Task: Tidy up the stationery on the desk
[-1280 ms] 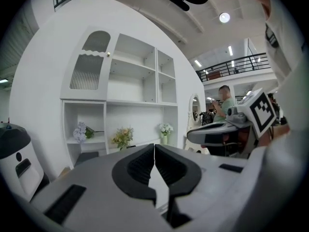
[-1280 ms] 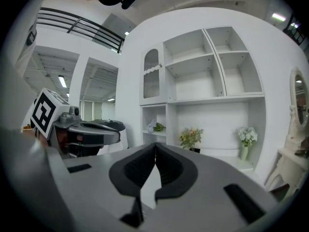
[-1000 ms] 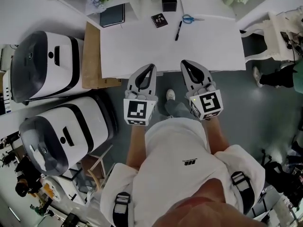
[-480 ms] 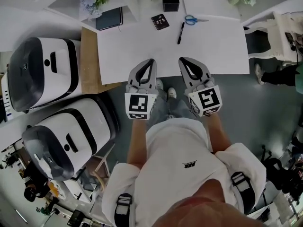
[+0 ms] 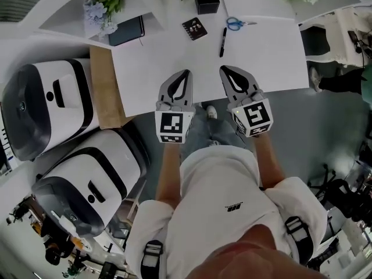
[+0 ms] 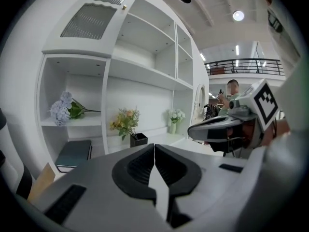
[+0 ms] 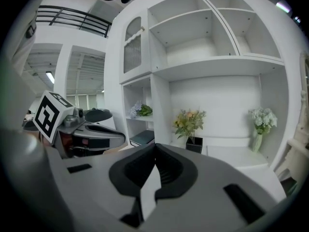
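Left gripper view shows the left gripper with its two dark jaws pressed together and nothing between them, and the right gripper view shows the right gripper closed and empty in the same way. In the head view the two hover side by side, near each other but apart, over the near edge of the white desk, tips aimed at the shelving beyond. Straight ahead of the right gripper, and nearest to it, lies a black marker pen, roughly in line with the jaws. Past the pen and a little to the right lie blue-handled scissors. Ahead, between the lines of the two grippers, sits a small black patterned pad, with a black square pot behind it. Further ahead and to the left of the left gripper, a dark notebook lies in a low shelf compartment. None of the stationery looks gathered yet, and the pen seems the likely first pick. It should be light and stiff, but its smooth round barrel may roll or slip, so a pinch across the middle of the barrel looks safest once the jaws are spread. The scissors are stiff and lie flat, so they are probably best taken at the pivot or a handle loop. The pad is thin and may need lifting by one edge.
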Action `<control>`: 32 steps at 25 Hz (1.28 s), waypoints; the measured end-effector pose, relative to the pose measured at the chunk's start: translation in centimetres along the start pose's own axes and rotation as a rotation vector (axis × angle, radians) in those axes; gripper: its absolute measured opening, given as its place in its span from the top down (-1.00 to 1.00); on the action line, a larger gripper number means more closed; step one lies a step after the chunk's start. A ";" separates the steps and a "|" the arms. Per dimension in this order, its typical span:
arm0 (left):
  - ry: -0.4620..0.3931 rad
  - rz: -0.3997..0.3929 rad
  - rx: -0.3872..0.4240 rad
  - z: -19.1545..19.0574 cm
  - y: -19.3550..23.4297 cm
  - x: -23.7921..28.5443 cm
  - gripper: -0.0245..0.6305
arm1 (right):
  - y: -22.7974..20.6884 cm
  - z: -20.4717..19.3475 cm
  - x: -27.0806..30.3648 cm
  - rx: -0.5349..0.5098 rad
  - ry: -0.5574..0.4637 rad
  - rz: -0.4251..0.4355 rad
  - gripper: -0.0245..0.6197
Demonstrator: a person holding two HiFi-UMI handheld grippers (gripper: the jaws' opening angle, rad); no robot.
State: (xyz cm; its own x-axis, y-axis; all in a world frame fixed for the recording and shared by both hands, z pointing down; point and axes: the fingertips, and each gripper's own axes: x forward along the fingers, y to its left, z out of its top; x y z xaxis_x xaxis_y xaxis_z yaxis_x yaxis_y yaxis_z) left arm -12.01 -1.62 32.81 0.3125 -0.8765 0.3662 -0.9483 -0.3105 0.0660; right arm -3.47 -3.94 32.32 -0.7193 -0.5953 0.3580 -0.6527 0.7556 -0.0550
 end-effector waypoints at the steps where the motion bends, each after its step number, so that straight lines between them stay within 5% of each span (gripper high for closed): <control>1: 0.002 -0.010 -0.002 -0.3 0.4 0.4 0.93 | -0.1 -0.3 0.6 -0.002 0.008 -0.007 0.94; 13: 0.053 -0.083 0.009 -3.7 2.6 6.0 0.93 | -2.2 -3.8 5.5 -0.021 0.065 -0.035 0.94; 32: 0.163 -0.016 -0.009 -8.6 5.2 15.4 0.93 | -8.2 -9.8 13.6 -0.030 0.187 0.072 0.94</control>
State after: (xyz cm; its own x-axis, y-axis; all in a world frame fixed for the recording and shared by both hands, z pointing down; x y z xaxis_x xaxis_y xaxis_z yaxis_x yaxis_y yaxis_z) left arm -12.63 -13.60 46.83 0.3148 -0.8003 0.5104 -0.9440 -0.3199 0.0807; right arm -5.55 -15.51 46.74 -0.7051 -0.4805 0.5215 -0.5918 0.8039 -0.0595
